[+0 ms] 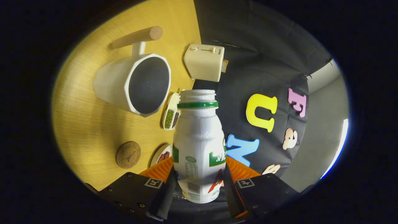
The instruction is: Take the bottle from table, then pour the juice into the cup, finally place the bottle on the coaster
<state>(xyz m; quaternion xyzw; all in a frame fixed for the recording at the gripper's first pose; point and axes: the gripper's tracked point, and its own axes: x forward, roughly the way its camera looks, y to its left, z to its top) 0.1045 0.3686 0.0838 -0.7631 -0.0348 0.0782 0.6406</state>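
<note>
A: Right, sweeping left to right across the table point(90, 130): the coaster point(128, 154) sits flat nearest the fingers, off to the left, nothing on it.

B: And beyond it the cup point(133, 82), with its wooden handle point(138, 37). It looks tipped only because the gripper is rolled over; I can see straight into its dark inside, and I can't tell if there's juice in it.

A: Now the middle: the gripper point(199, 179) is clamped on the bottle point(199, 143), both fingers pressing its lower body. Cap's off, the green ring shows under the open neck.

B: So it's lifted clear of the table and tilting. I'd call this the pouring step, the mouth close to the cup's rim but a bit right of it.

A: A small seed tray point(171, 115) lies between bottle and cup, a plate point(161, 155) pokes out by the left finger, and a toaster point(204, 63) stands further back to the right.

B: Next move, I'd judge: bring the mouth left over the cup's opening, tip on, then right the bottle and carry it to the coaster.
</note>
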